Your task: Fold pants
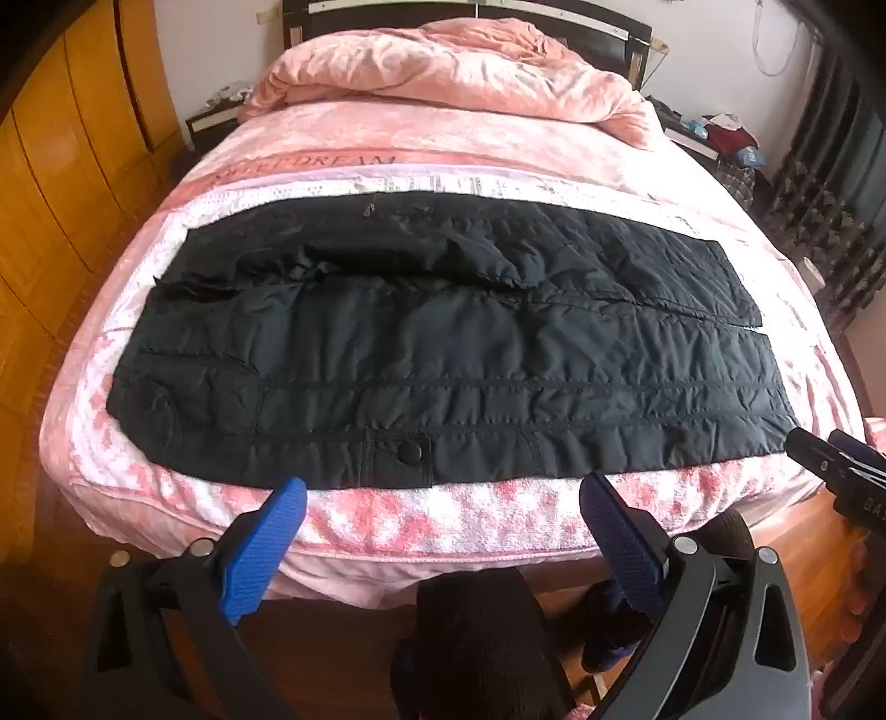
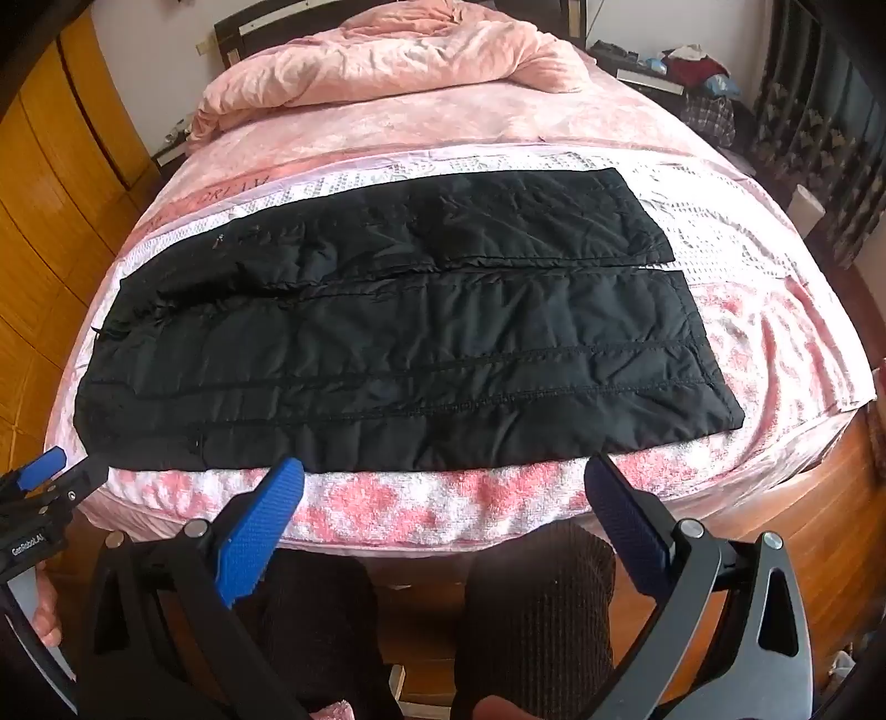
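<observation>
1. Left wrist view: black pants (image 1: 443, 354) lay spread flat across the pink bed cover (image 1: 387, 515), waist to the left, legs side by side. Left gripper (image 1: 443, 498) hung short of the near hem, jaws wide apart, nothing between them.
2. Right wrist view: right gripper (image 2: 443, 487) equally wide and empty, near the leg ends (image 2: 686, 343).
3. Risk: slick quilted fabric sat on plush cover; a pinch could snag the cover too, or grab one layer only and skew the fold.

Pink bedspread (image 1: 443, 520) over the bed, rumpled pink duvet (image 1: 443, 72) heaped by the dark headboard (image 1: 581, 22). Wooden wardrobe (image 1: 72, 183) left, patterned curtains (image 1: 830, 183) right.
</observation>
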`<state>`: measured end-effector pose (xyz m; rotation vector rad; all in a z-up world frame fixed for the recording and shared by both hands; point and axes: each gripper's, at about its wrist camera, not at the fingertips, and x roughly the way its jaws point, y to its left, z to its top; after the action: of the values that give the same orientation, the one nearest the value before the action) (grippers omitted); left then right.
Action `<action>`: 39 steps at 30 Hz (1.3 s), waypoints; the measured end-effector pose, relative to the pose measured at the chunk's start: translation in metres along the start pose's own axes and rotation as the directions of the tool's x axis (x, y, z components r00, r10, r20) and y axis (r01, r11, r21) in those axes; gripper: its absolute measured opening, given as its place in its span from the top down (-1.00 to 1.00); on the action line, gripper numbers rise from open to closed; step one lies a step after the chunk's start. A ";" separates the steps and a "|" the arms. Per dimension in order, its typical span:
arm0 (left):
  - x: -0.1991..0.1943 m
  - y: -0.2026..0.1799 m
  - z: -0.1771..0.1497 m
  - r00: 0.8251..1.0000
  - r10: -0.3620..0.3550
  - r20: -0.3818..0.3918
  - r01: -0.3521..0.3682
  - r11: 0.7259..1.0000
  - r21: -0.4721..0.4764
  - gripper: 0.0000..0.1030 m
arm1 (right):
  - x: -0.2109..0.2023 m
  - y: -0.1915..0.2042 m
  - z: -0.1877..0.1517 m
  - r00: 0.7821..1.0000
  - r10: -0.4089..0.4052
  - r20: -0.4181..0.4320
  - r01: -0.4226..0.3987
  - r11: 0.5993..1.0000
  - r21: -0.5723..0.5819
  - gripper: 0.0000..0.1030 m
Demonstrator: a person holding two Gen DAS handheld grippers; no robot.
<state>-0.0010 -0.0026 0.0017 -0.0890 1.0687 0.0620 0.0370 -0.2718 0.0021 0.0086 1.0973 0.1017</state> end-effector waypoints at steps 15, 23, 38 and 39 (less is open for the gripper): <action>-0.007 -0.005 0.002 0.999 0.030 0.016 -0.030 1.000 0.010 -0.93 | 0.002 -0.003 0.004 1.000 0.029 0.007 -0.029 0.999 0.019 -0.95; -0.007 -0.003 0.003 1.000 0.027 0.016 -0.027 1.000 0.003 -0.93 | 0.004 -0.002 0.003 0.999 0.032 0.002 -0.032 0.999 0.018 -0.95; 0.003 -0.003 0.004 0.999 0.038 0.011 -0.038 0.999 0.007 -0.93 | 0.009 -0.001 0.004 1.000 0.026 0.002 -0.026 1.000 0.018 -0.95; 0.003 -0.003 0.004 0.999 0.037 0.010 -0.037 0.999 0.006 -0.93 | 0.009 -0.002 0.004 1.000 0.027 0.004 -0.027 0.999 0.021 -0.95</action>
<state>0.0043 -0.0057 0.0010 -0.0629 1.0607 0.0924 0.0450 -0.2727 -0.0037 0.0419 1.0950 0.1144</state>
